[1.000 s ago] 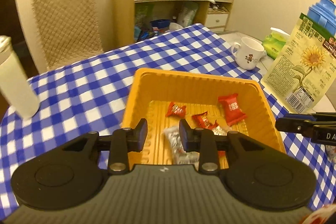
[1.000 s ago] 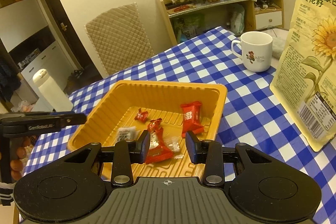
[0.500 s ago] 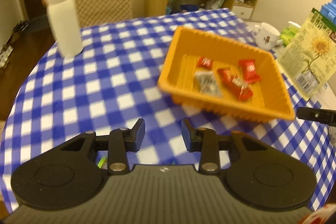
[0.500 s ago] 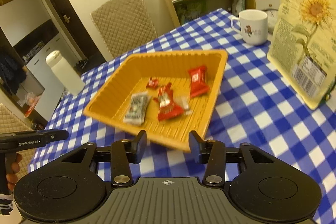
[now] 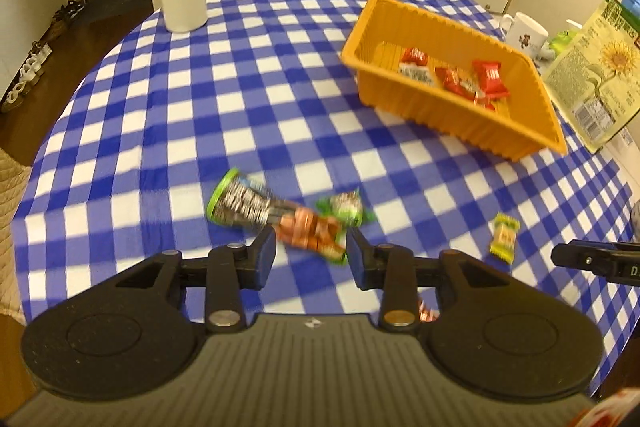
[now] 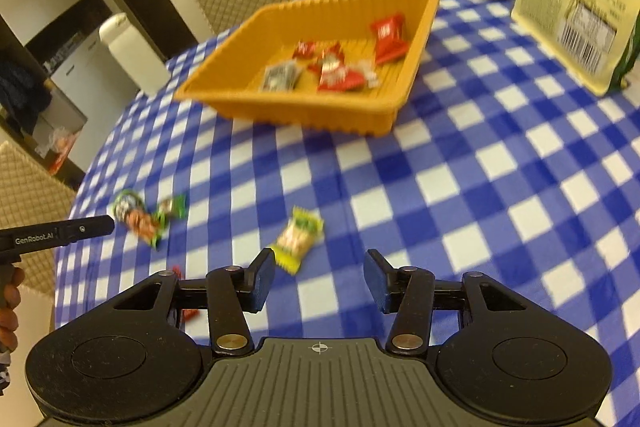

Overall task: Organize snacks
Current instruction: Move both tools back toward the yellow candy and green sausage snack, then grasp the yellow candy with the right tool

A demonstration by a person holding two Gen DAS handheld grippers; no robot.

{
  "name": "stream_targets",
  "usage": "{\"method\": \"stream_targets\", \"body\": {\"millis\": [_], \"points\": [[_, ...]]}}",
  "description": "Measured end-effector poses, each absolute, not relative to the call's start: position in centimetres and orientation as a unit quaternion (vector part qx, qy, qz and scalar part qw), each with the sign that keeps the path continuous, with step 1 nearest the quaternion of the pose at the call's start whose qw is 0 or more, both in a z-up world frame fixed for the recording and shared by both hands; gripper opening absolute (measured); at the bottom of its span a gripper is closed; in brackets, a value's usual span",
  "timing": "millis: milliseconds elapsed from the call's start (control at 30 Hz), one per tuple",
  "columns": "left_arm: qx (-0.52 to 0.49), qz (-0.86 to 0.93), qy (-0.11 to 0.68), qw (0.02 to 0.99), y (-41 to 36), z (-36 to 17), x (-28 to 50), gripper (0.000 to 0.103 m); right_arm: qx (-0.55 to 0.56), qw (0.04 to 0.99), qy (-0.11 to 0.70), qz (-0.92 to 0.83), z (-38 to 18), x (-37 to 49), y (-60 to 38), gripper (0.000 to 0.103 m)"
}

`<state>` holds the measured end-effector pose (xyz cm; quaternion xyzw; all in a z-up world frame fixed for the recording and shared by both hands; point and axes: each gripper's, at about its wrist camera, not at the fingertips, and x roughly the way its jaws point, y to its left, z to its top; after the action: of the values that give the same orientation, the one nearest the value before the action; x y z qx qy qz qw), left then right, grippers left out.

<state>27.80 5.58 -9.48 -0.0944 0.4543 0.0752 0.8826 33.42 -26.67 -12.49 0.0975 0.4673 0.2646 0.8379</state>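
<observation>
left tongs: left gripper [image 5: 311, 258] spread, nothing pinched; its jaws have just been opening a little
thing at left tongs: orange packet [image 5: 311, 231] lies on the cloth just ahead of the gap, part of it showing between the two pads, not gripped
long axis, orange packet: slanted across the gap, running from upper left to lower right in the left wrist view, so the pads stand roughly at its two ends and not its flanks; blur makes this rough
beside it: green tube [image 5: 240, 202] touches or overlaps the orange packet on its left end; green sweet [image 5: 346, 206] sits just beyond it
right tongs: right gripper [image 6: 320, 281] spread wide, empty; its jaws have just been opening
thing at right tongs: yellow sweet [image 6: 298, 240] on the cloth, just ahead and left of the gap's middle, close to the left pad, apart from it
long axis, yellow sweet: tilted, lower left to upper right
nearer hand: left to the orange cluster, right to the yellow sweet
goal: tray [image 6: 304, 109] stands well beyond both, already holding red and grey sweets
judgement: right tongs need a small shift left to centre on the yellow sweet; left tongs risk catching the tube as well
cloth: checked cloth [image 6: 480, 163]
</observation>
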Motion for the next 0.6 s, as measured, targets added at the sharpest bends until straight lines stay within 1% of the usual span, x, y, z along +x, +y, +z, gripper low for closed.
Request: {"method": "stream_targets", "body": {"millis": [267,600], "points": [[-0.101,0.088,0.461,0.877,5.6,-10.0,24.9,0.034,0.082,0.832,0.476,0.274,-13.4,32.0,-25.4,0.050],[-0.110,0.105,0.458,0.876,6.6,-10.1,22.8,0.035,0.068,0.836,0.472,0.271,-14.0,32.5,-23.8,0.050]]}}
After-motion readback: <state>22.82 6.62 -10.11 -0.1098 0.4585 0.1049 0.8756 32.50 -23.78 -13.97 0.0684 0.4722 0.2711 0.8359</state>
